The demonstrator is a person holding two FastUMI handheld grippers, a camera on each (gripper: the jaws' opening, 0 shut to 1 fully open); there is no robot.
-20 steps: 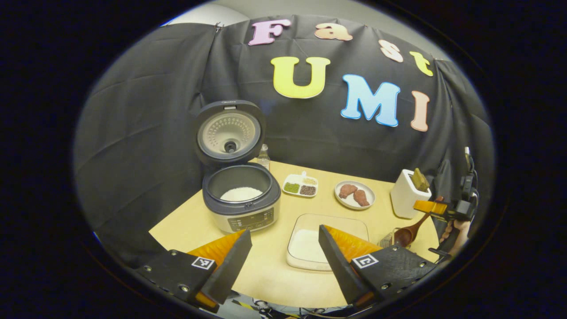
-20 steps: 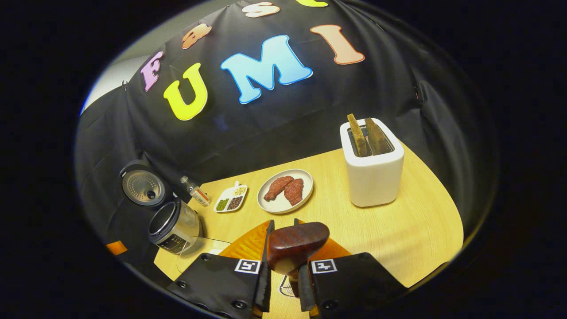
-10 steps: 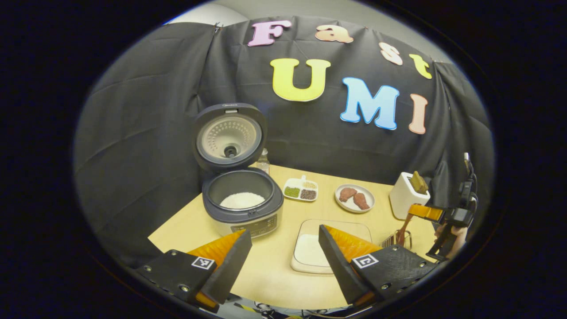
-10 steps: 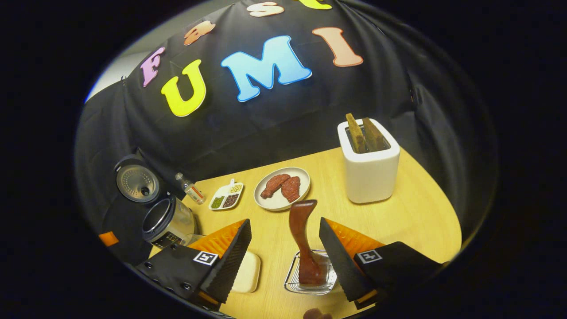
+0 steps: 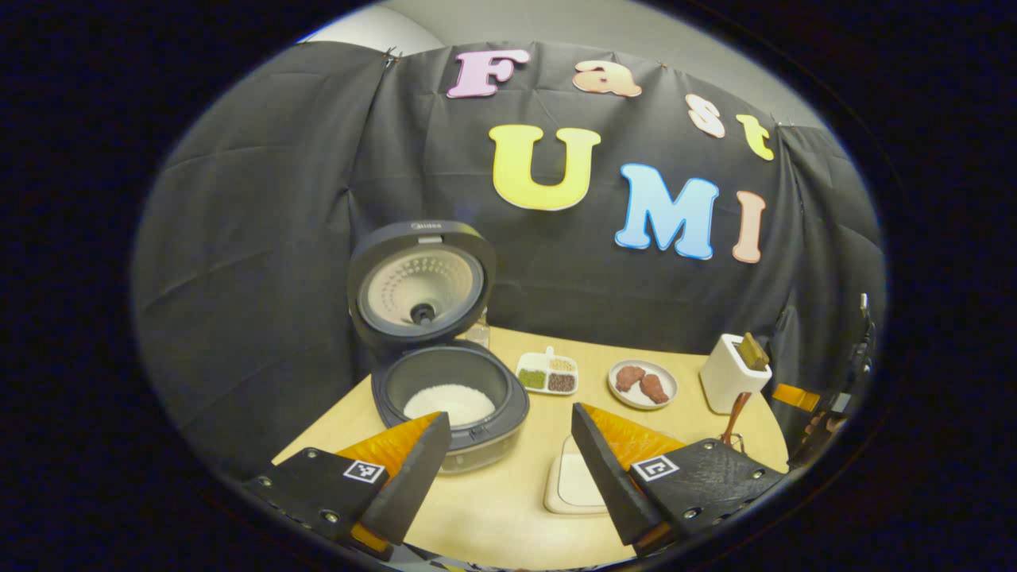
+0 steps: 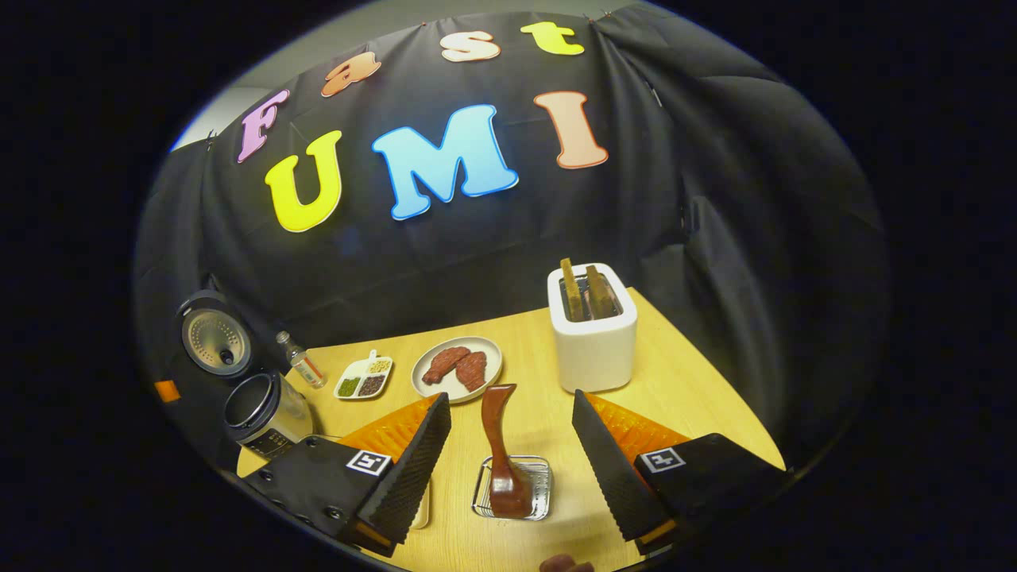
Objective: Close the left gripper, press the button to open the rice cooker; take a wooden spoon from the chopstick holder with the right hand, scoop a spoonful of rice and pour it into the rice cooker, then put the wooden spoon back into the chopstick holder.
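Observation:
The rice cooker (image 5: 477, 433) stands with its lid (image 5: 421, 282) up and white rice in the pot. My left gripper (image 5: 508, 417) hangs open just in front of it, holding nothing. The wooden spoon (image 6: 499, 445) stands bowl-down in the wire chopstick holder (image 6: 540, 486), its handle leaning free. My right gripper (image 6: 506, 408) is open, with a finger on each side of the spoon and apart from it. The glass rice dish (image 5: 574, 483) lies partly behind my left gripper's right finger. At the far right of the left gripper view, the spoon handle (image 5: 732, 415) shows beside the right gripper (image 5: 796, 396).
A white toaster (image 6: 592, 338) with two slices stands behind the holder. A plate of meat pieces (image 6: 457, 369), a small divided dish (image 6: 364, 377) and a small bottle (image 6: 298, 361) sit along the back. The table's right edge curves close to the toaster.
My right gripper has opened, let go of the spoon and drawn back; the spoon now stands in the holder. The left gripper view has shifted, so the cooker sits lower and closer.

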